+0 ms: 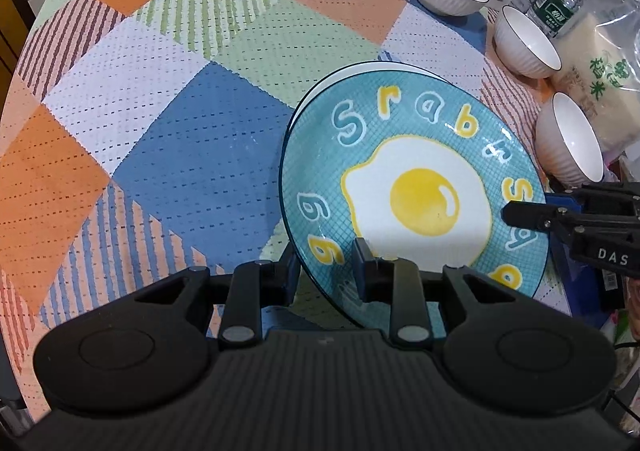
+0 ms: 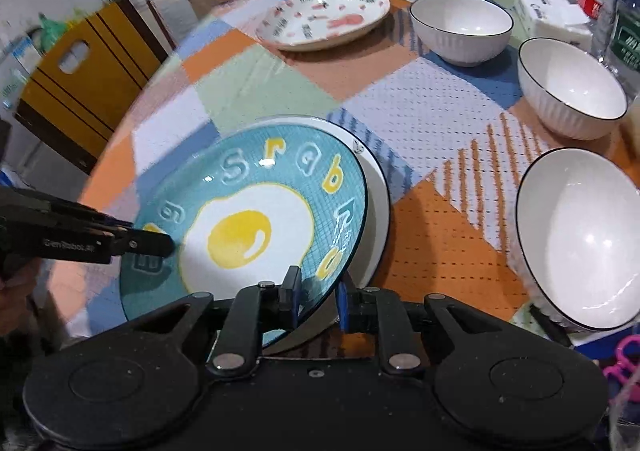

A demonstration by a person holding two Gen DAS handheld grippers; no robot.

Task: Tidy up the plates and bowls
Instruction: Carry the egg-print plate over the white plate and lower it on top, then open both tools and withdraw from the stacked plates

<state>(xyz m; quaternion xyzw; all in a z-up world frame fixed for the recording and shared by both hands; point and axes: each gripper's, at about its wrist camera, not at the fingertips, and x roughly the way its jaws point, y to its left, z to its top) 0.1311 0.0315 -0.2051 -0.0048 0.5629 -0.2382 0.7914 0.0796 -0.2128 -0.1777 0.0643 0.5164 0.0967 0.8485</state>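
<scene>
Round teal ceramic fried-egg plate (image 1: pixel 416 187) tilted over white plate (image 2: pixel 378 211) on checked tablecloth (image 1: pixel 160 111). Left gripper (image 1: pixel 326 267) and right gripper (image 2: pixel 316 299) each narrowly pinch its rim. Only right view shows yellow cabinet (image 2: pixel 92 79).

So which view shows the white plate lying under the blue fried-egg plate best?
The right wrist view: the white plate shows a broad rim arc beside the tilted blue fried-egg plate. The left wrist view shows only a thin white sliver behind it.
</scene>
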